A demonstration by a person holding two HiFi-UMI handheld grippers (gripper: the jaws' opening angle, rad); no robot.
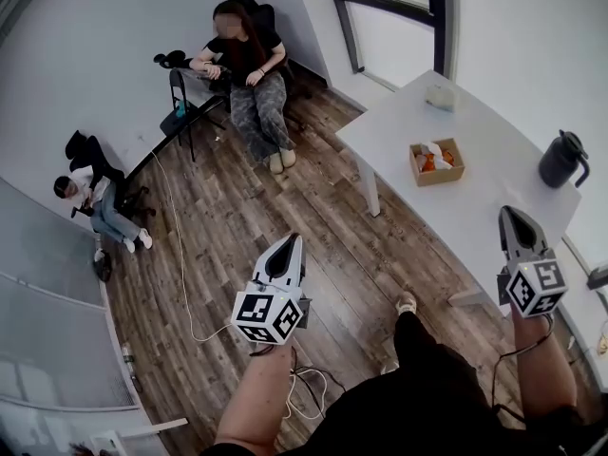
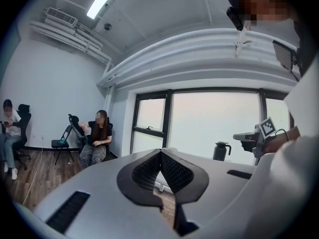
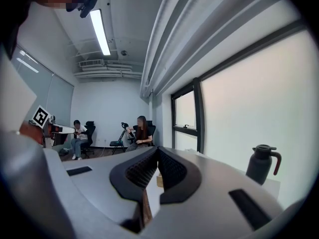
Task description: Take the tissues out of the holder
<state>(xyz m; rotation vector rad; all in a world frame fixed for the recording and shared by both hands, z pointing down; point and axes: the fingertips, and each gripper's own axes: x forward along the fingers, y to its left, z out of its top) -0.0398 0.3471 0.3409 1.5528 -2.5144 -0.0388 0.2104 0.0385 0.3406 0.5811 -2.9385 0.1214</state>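
The tissue holder (image 1: 436, 161) is a small brown open box on the white table (image 1: 494, 188), with white tissue and something orange in it. In the right gripper view a sliver of the tan holder (image 3: 159, 180) shows low behind the jaws. My left gripper (image 1: 293, 240) hangs over the wooden floor, left of the table and well short of the holder; its jaws meet at the tips with nothing between them (image 2: 160, 152). My right gripper (image 1: 510, 212) is over the table's near part, nearer me than the holder, shut and empty (image 3: 157, 149).
A dark thermos jug (image 1: 562, 160) stands at the table's right edge, and a small pale object (image 1: 439, 97) lies at its far end. One person sits on a chair (image 1: 245, 65) by the window, another (image 1: 95, 198) by the left wall. A cable (image 1: 180, 255) runs across the floor.
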